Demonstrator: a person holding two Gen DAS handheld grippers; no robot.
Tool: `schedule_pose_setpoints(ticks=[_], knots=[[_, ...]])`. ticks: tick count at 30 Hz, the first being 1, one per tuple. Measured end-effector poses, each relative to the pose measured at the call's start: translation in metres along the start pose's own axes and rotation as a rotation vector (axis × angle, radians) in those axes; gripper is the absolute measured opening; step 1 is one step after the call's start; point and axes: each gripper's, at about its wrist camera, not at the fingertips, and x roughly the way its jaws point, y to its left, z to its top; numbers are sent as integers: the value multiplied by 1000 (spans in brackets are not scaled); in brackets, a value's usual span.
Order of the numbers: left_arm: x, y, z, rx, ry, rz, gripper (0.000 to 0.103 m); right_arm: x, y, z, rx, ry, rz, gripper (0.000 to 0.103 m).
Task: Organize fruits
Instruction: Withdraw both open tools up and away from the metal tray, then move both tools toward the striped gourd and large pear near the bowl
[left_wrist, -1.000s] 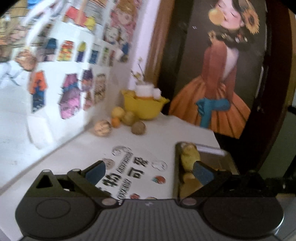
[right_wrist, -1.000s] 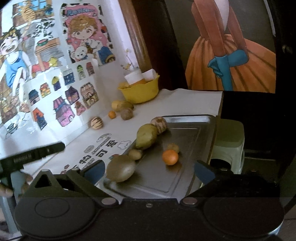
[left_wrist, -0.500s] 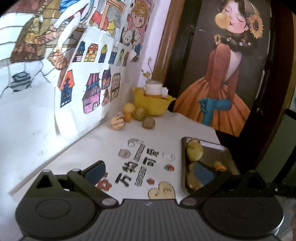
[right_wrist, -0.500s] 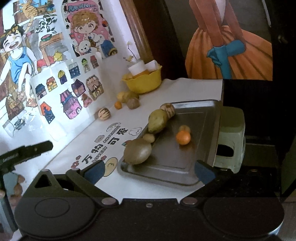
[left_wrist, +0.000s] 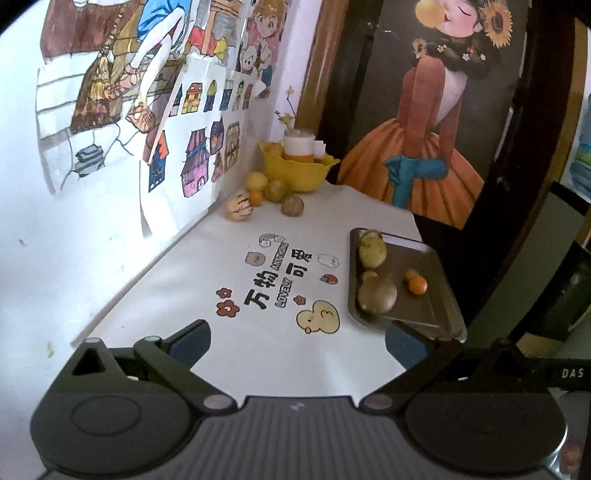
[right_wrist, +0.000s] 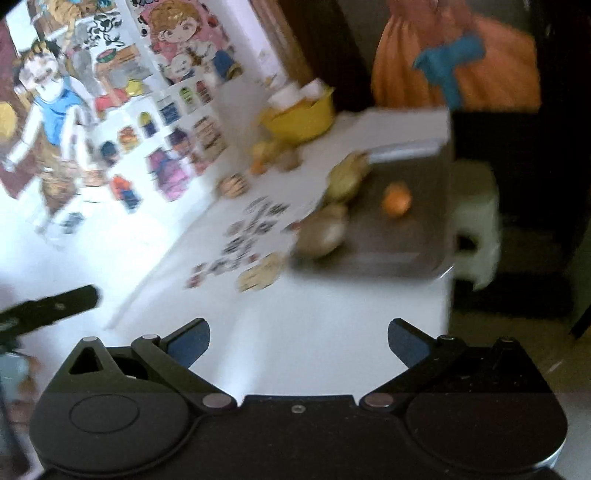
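Note:
A metal tray (left_wrist: 432, 291) lies at the table's right edge and holds a brown kiwi (left_wrist: 376, 295), a green pear (left_wrist: 372, 253), a small orange (left_wrist: 417, 285) and smaller fruits. Several loose fruits lie by the wall near a yellow bowl (left_wrist: 295, 171), among them a striped melon (left_wrist: 240, 207) and a brown fruit (left_wrist: 292, 206). My left gripper (left_wrist: 297, 341) is open and empty above the table's near part. My right gripper (right_wrist: 298, 339) is open and empty, well back from the tray (right_wrist: 413, 236); its view is blurred.
A white table (left_wrist: 258, 347) with printed stickers stands against a wall of drawings (left_wrist: 192, 122). A painting of a girl in an orange dress (left_wrist: 424, 155) stands behind it. A pale stool (right_wrist: 476, 221) sits right of the table. The left gripper's tip (right_wrist: 51, 306) shows at the right view's left edge.
Both grippers have pulled back and up from the table. The tray and fruits now look farther away. Both stay open and empty. No fruit has moved.

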Motion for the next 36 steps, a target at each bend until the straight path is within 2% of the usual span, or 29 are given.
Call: schedule_pose_setpoints(ticks=[2,5,7,11,15,17,20,22,25,29,36], knots=[[-9,3,4,0,10,-16,103,-5,12,3,-13,31,26,102],[-24,10,13,-17,13,-52,103,-16,35,16,-72,14,34,102],[-33,17,20,-36,-9,-71,103,-19,48,32,-100,12,87,102],[-39,29,33,-58,-29,-46,103,-12,73,72,-162,63,153,102],[-29,36,52,-48,-43,11,103,0,94,122,-234,87,147,102],[-18,37,63,-46,-57,37,103,13,101,149,-226,122,145,102],[5,32,74,-25,-129,88,103,48,104,193,-95,249,177,102],[23,26,79,-5,-165,115,103,66,105,218,-34,277,161,102],[55,21,87,5,-162,93,103,81,119,248,-140,212,96,102],[103,20,94,28,-136,60,103,106,125,278,-260,154,70,102],[182,37,107,42,-86,36,103,189,108,313,-310,253,70,102]])
